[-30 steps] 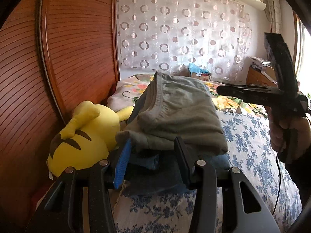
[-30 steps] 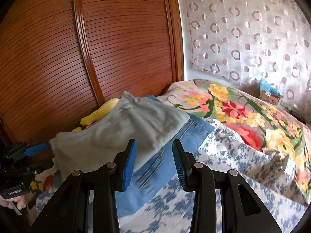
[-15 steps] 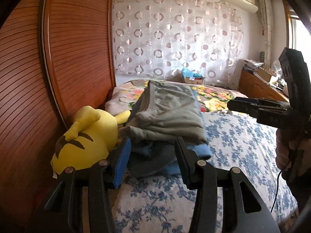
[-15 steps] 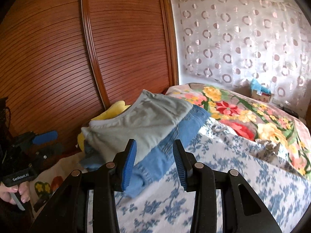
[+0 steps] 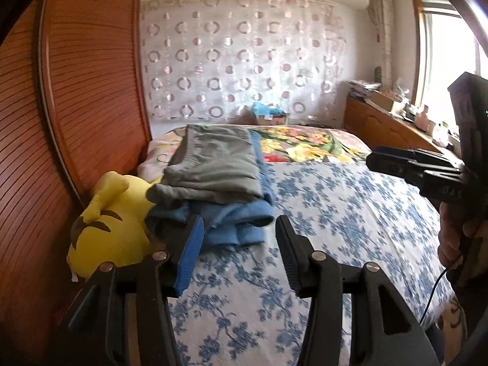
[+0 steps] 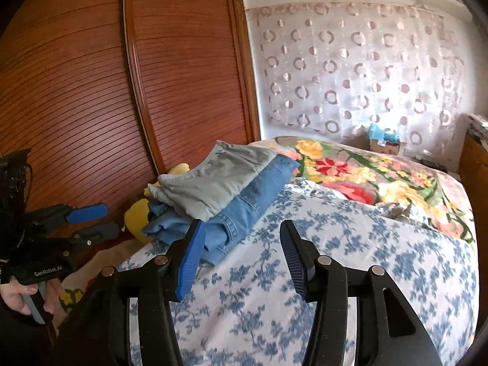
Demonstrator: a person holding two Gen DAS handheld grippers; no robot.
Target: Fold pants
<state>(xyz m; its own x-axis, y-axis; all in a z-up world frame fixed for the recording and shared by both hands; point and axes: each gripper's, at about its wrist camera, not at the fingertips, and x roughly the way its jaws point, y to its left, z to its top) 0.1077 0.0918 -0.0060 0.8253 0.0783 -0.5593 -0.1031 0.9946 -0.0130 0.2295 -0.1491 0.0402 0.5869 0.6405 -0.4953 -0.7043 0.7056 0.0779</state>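
A bedroom, seen from two handheld grippers held above the near part of a bed with a blue-flowered sheet (image 5: 335,213). The left gripper (image 5: 239,253) and the right gripper (image 6: 242,257) both have their tongs spread wide and hold nothing.

The folded grey pants (image 6: 219,180) lie on top of folded blue jeans (image 6: 253,207), a neat stack at the left edge of the bed, just beside a yellow plush toy (image 5: 113,222) that rests against a slatted wooden wardrobe door (image 6: 91,91). Both grippers are apart from the stack, on its near side.

By the look of it, the folding of this pair is finished and the stack set down. No unfolded pants are in view, so the next move would likely be to fetch another pair, if there is one.

Most of the plush toy is hidden behind the stack in the right wrist view. The jeans' lower layers cannot be made out. The far flowered blanket (image 6: 366,174) is partly cut off.
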